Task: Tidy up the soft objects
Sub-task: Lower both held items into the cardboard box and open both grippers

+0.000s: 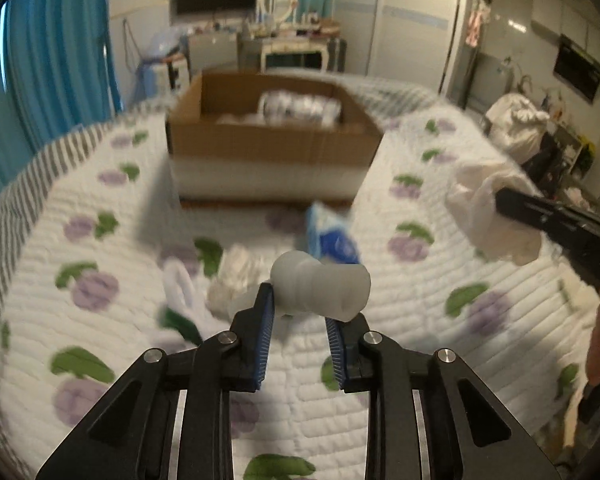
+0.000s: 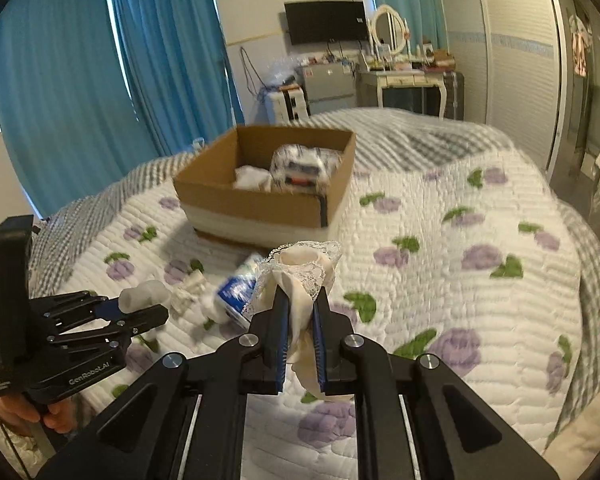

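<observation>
We see left gripper (image 1: 300, 312) clamping white roll (image 1: 320, 290); right gripper (image 2: 300, 312) pinching lace-trimmed cloth (image 2: 300, 276), possibly sock; cardboard box (image 2: 260, 200) beyond.

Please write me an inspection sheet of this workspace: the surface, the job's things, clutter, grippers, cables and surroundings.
Surface: quilted bedspread with purple flower print.
Job's things: cardboard box already holding soft items; blue-and-white packet and white cloth pieces loose on the bed.
Clutter: nothing seen beyond these.
Grippers: left gripper pinches a white ribbed roll; right gripper clamps a cream lace-trimmed cloth.
Cables: cords hang on the far wall.
Surroundings: blue curtains, wall television, dressing table.
</observation>
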The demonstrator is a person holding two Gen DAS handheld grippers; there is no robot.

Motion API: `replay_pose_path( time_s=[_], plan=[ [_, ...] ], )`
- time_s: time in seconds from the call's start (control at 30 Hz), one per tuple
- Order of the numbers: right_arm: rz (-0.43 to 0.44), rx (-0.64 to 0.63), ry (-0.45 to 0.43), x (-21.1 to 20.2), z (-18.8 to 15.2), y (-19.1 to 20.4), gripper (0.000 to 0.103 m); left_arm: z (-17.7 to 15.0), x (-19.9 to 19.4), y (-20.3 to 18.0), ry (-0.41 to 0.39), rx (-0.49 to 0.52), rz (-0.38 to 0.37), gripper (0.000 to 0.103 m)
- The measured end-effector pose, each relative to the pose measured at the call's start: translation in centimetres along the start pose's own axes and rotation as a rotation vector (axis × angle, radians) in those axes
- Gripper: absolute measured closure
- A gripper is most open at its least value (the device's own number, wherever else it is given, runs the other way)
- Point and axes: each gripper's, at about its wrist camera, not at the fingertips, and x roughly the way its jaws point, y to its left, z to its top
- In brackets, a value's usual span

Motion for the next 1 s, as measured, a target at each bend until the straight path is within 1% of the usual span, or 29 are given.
replay_pose_path(
  time_s=[0.13, 0.23, 0.37, 0.53, 0.67, 0.77, 0.9, 1.0],
  plan=[
    [-0.006, -0.03, -0.054, -1.8, 2.1, 1.0, 0.092, 2.4, -2.2, -0.9, -0.075, 0.023, 0.004, 0.079],
    [0.011, -0.042, -0.091, -3.0, 4.0, 1.6, 0.092, 4.3, -3.8, -1.0, -0.131, 0.032, 0.009, 0.079],
    [0.036, -0.055, -0.13, -3.7, 7.0, 2.2, 0.092, 6.6, -5.0, -0.9, -0.178, 0.039, 0.016, 0.079],
    [0.064, -0.061, -0.166, -3.0, 11.4, 2.6, 0.092, 10.2, -4.9, -0.2, -0.218, 0.04, 0.021, 0.079],
    [0.075, -0.073, -0.17, -1.0, 14.4, 2.8, 0.092, 13.0, -3.1, 0.4, -0.226, 0.051, 0.038, 0.079],
    [0.076, -0.099, -0.151, 1.7, 16.1, 3.4, 0.092, 14.9, -0.9, 1.3, -0.216, 0.048, 0.04, 0.079],
    [0.09, -0.101, -0.097, 6.7, 17.0, 3.1, 0.092, 16.6, 3.1, 3.0, -0.183, 0.034, 0.045, 0.079],
    [0.1, -0.085, -0.04, 10.9, 16.7, 2.3, 0.092, 17.1, 5.9, 3.8, -0.15, 0.037, 0.053, 0.078]
  ],
)
